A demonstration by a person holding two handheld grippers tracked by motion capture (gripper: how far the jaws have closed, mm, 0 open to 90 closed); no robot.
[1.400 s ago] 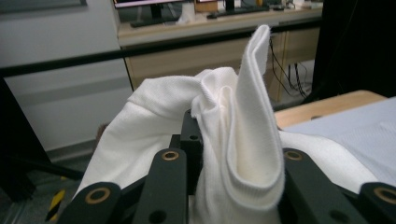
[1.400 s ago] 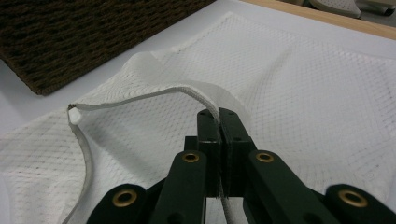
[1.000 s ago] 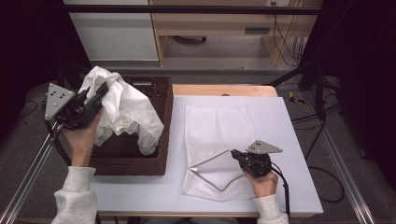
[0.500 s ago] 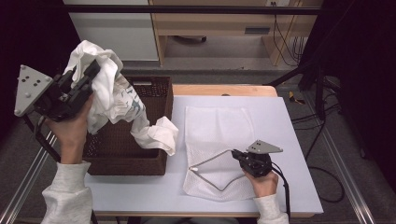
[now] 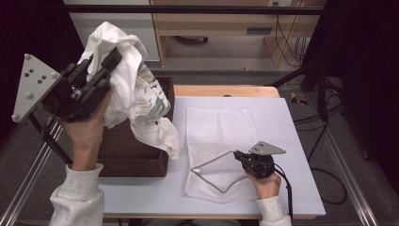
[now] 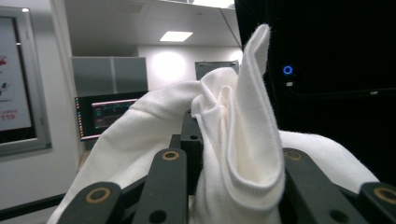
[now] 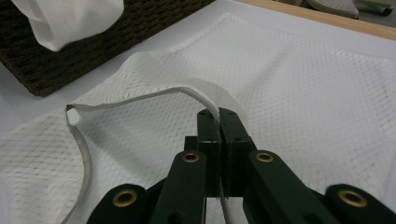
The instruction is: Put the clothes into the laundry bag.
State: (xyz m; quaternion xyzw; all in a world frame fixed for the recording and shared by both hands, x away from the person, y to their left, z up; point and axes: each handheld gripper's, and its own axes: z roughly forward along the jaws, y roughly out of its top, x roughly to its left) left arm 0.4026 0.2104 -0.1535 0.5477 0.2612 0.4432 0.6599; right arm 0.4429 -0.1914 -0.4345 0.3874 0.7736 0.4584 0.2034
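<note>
Left hand-held gripper [image 5: 110,63] pinches the white garment [image 5: 136,101], hoisted above the wicker basket [image 5: 127,155] at the tabletop's [image 5: 291,155] left edge. Right hand-held gripper [image 5: 237,154], pressed together on the mesh bag's [image 5: 221,127] rim cord near the front edge, props the mouth open. The dangling tail could snag the basket wall. The garment's bunched folds hide its shape.

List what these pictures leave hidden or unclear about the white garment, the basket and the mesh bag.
- Basket inside: high view, hidden by the lifted garment.
- Garment print: high view, crumpled folds cover most of it.
- Left gripper pads: left gripper view, wrapped in cloth.
- Mesh bag inside: its top layer hides it.
</note>
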